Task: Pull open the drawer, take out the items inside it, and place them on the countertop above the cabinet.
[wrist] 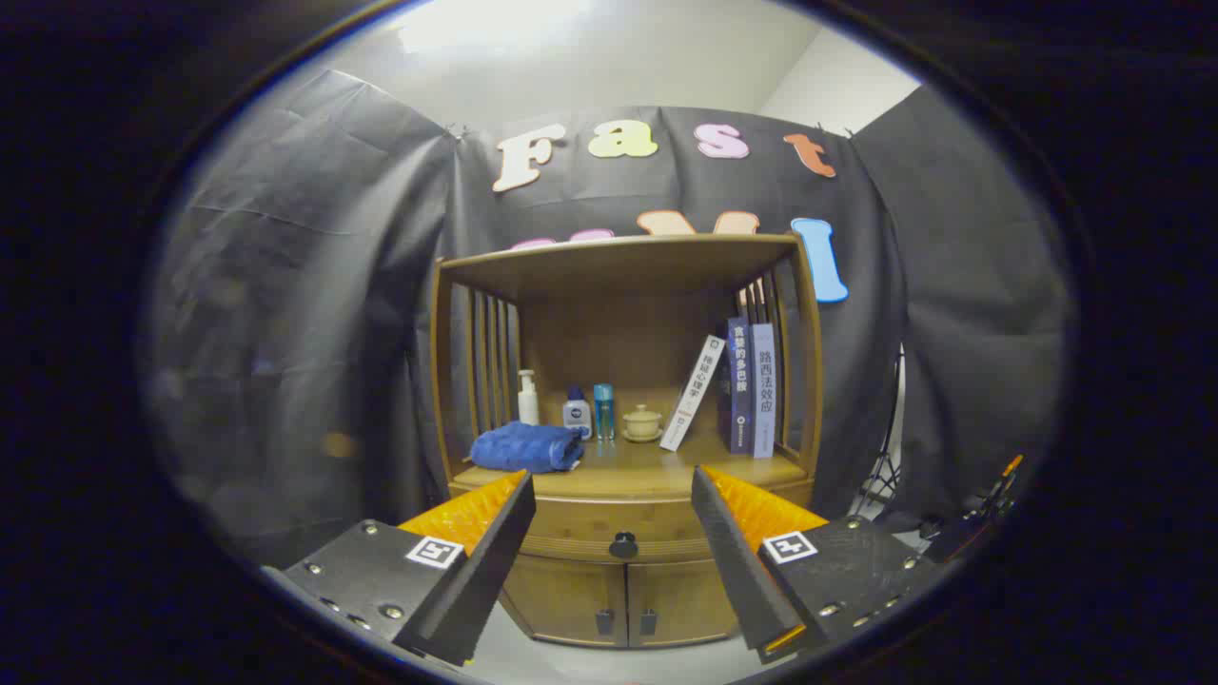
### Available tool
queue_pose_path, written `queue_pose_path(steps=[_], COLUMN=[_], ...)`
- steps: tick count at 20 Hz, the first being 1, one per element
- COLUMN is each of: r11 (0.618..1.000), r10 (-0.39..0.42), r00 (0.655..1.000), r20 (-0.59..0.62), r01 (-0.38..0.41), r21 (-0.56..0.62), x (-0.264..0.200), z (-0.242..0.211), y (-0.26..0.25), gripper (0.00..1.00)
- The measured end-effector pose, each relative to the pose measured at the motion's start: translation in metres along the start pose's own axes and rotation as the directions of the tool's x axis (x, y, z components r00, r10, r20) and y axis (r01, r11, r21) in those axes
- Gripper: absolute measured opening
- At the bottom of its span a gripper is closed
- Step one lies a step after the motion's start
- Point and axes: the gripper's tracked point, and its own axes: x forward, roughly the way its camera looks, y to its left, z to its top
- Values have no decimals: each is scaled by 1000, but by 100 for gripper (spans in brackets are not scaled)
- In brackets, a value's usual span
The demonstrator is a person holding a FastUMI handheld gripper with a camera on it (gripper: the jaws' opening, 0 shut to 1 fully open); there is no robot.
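- The gripper [614,485] hung well apart from the cabinet [623,580], its fingers spread wide and holding nothing.
- The drawer [618,528] was shut, sitting just under the front edge of the countertop [628,471], above the two lower doors.
- Its dark knob [623,545] lay straight ahead, centred between the fingers and beyond their tips.
- The drawer front ran sideways across the cabinet, so the coming pull would likely run straight back toward the gripper.
- A blue towel [526,447] lay at the countertop's left front corner; books [747,385] stood at the right.
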Motion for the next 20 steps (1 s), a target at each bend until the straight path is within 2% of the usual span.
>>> queue_pose_path(steps=[11, 20], r11=[999, 999], r10=[29, 20], r00=[1000, 1000], r20=[-12, -4], r01=[-29, -21], r21=[-37, -39], x=[0, -1], z=[-5, -5], y=[14, 15], gripper=[99, 99])
